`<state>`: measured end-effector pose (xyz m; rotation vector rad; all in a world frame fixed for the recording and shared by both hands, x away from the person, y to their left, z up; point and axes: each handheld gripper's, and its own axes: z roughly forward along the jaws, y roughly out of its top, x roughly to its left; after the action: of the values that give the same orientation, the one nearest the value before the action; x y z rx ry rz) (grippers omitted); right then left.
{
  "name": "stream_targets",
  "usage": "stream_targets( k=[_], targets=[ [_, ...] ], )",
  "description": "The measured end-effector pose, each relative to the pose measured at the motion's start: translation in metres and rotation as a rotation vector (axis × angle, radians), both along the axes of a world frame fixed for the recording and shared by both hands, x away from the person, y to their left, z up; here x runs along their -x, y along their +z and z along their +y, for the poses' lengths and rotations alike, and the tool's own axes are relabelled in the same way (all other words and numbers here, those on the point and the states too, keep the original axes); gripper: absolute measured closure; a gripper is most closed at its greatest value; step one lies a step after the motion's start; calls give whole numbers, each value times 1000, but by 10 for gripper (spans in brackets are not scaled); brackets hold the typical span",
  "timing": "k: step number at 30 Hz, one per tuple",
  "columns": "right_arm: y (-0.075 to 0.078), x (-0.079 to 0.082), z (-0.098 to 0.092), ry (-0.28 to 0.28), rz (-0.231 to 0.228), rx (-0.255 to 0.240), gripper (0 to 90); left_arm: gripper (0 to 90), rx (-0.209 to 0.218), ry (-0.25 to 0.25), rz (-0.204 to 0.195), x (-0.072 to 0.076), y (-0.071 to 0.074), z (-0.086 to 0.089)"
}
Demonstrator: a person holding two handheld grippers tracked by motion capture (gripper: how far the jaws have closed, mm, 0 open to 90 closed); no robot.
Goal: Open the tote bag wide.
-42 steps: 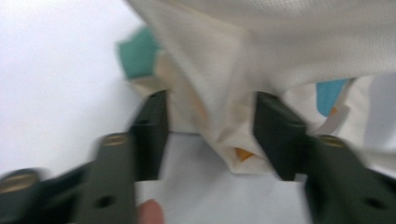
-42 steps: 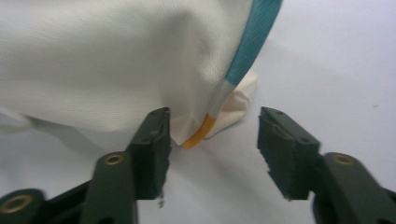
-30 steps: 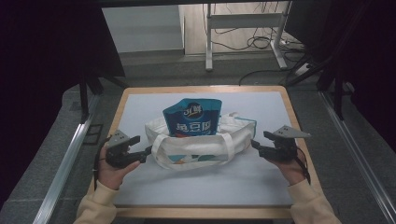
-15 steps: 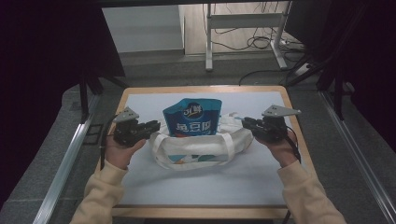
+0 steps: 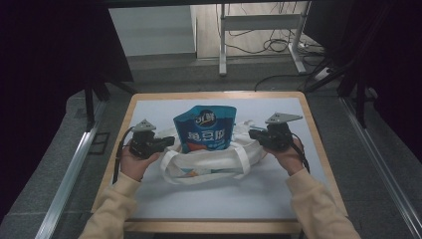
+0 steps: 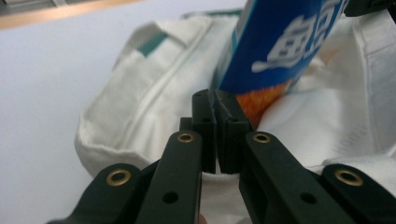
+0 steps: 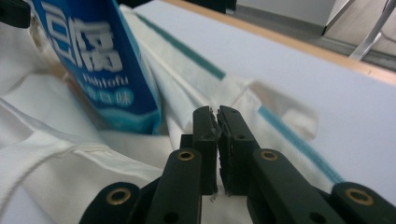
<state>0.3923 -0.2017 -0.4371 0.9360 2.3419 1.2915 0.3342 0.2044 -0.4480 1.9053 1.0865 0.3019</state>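
The bench (image 5: pixel 149 199) has a white cover, and a white tote bag (image 5: pixel 209 162) lies across the middle of it. A blue snack pouch (image 5: pixel 205 128) stands upright in the bag's mouth. The left claw (image 5: pixel 168 142) has just clamped down on the bag's rim at its left end. The right claw (image 5: pixel 255 133) did the same at the right end, so both are pinching fabric (image 6: pixel 140 121), with the pouch between them.

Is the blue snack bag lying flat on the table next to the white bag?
No, the blue snack bag stands upright inside the open white bag, whose cloth rim wraps around its lower part.
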Motion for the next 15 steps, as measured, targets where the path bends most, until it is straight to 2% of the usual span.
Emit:
stream_targets(
  k=[6, 11, 15],
  targets=[
    [-19, 9, -4, 10, 26, 6, 859, 878, -34, -5, 37, 9, -18, 0],
    [-33, 12, -5, 11, 51, 30, 866, 883, -25, 2, 66, 13, -31, 6],
    [-45, 15, -5, 14, 71, 47, 868, 884, -28, -2, 67, 15, -36, 6]
  ],
)
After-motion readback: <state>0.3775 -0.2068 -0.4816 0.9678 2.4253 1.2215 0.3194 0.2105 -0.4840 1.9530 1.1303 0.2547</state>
